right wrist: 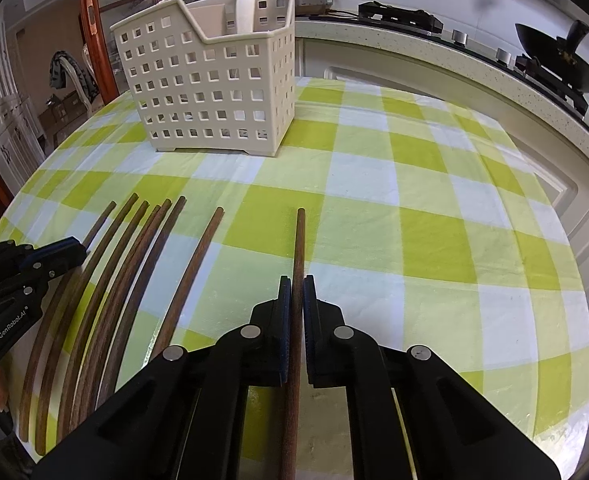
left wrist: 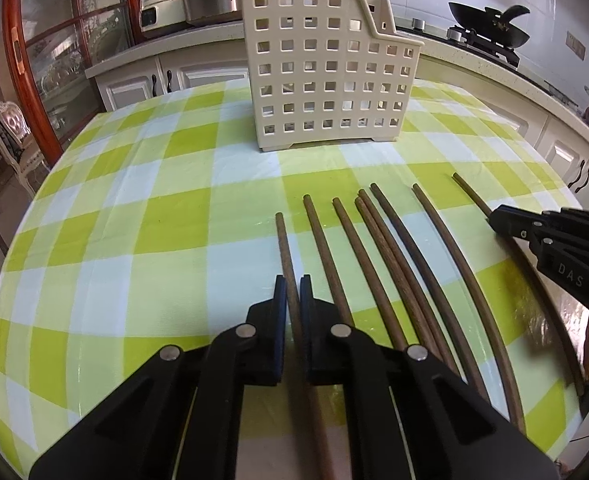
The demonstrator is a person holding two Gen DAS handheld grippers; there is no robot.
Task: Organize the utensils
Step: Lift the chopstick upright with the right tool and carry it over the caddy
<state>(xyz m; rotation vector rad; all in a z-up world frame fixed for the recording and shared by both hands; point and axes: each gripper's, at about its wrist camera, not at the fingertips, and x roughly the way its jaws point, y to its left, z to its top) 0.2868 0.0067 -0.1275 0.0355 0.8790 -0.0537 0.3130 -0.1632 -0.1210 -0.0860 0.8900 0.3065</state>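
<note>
Gripping: each gripper is closing on 1 chopstick at opposite ends of the row, so the step in hand looks like lifting 2 sticks for the basket.
Left gripper [left wrist: 293, 282]: its jaws are standing narrow around the leftmost chopstick [left wrist: 284, 248], pads just beside or touching the wood; whether it is firmly pinched cannot be told for sure, though it reads as a hold.
Right gripper [right wrist: 296, 282]: its jaws are likewise narrow around the rightmost chopstick [right wrist: 299, 248], which is running straight out toward 12 o'clock in the right wrist view.
Remaining chopsticks [left wrist: 378, 260]: 6 more are lying flat on the checked tablecloth [left wrist: 134, 220] between the 2 grippers, fanned toward 12 o'clock, 2 of them touching near the tips.
Basket [left wrist: 322, 76]: the cream perforated basket is standing upright at 12 o'clock from the left gripper and at about 11 o'clock from the right one, well apart from the sticks; something pale is showing inside it in the right wrist view, too unclear to name.
Doing it well: each stick is being held near its middle, which should be keeping it from drooping; lifting level before tilting tip-down over the basket rim seems wise.
Risk: round wood is likely slipping or rolling in flat pads, and the neighbouring stick at 1 o'clock of the left gripper is near enough to be nudged.
</note>
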